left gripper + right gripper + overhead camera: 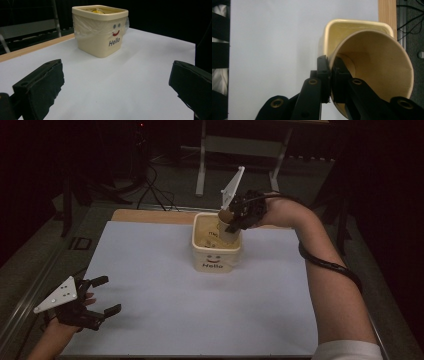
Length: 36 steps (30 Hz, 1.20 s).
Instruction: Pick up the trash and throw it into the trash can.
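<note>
A cream plastic bin [216, 256] with a smiley face and the word "Hello" stands at the far middle of the white sheet [165, 295]. My right gripper [234, 222] hangs over the bin's mouth, shut on the rim of a tan paper cup [225, 229] that tilts above it. In the right gripper view the jaws [331, 67] pinch the cup [374, 65] wall, one inside and one outside, with the bin [332, 32] behind. My left gripper [111, 294] rests open at the near left. Its view faces the bin [100, 37] between wide jaws [116, 82] that hold nothing.
A wooden table edge [150, 215] runs behind the sheet. Beyond it stand a metal table frame [240, 145] and floor cables [155, 190]. A black cable [330, 265] wraps the right forearm. A yellow thing [96, 10] peeks from the bin.
</note>
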Motion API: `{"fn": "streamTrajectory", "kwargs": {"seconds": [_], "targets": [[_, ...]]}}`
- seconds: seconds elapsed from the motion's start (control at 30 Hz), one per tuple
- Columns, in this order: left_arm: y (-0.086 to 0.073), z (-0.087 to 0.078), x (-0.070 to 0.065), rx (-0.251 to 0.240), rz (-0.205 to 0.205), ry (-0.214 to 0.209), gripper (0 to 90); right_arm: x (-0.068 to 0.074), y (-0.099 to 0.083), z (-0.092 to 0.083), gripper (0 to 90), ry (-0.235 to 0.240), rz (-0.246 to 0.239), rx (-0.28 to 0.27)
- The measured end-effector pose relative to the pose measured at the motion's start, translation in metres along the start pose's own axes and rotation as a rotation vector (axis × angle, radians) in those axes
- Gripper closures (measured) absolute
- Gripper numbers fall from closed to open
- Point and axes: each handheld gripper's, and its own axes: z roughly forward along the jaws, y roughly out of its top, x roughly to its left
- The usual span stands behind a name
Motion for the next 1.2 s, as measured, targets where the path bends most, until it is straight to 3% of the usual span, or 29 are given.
{"fn": "streamTrajectory", "kwargs": {"seconds": [0.27,0.47,0.77,0.97,1.2], "targets": [[-0.001,0.001,0.000,0.006,0.000,-0.005,0.6,-0.017,0.000,0.007,86.6,-0.001,0.023,0.020],[-0.001,0.001,0.000,0.004,-0.001,-0.006,0.6,-0.028,0.003,0.014,86.6,-0.007,0.008,0.018],[-0.001,0.001,0.000,0.003,-0.001,-0.007,0.6,-0.034,0.006,0.022,86.5,-0.016,-0.007,-0.001],[-0.002,0.001,0.000,0.005,-0.002,-0.007,0.6,-0.041,0.003,0.028,86.4,-0.016,0.007,-0.028],[-0.002,0.001,0.000,0.005,-0.002,-0.010,0.6,-0.046,0.000,0.040,86.4,-0.011,0.022,-0.018]]}}
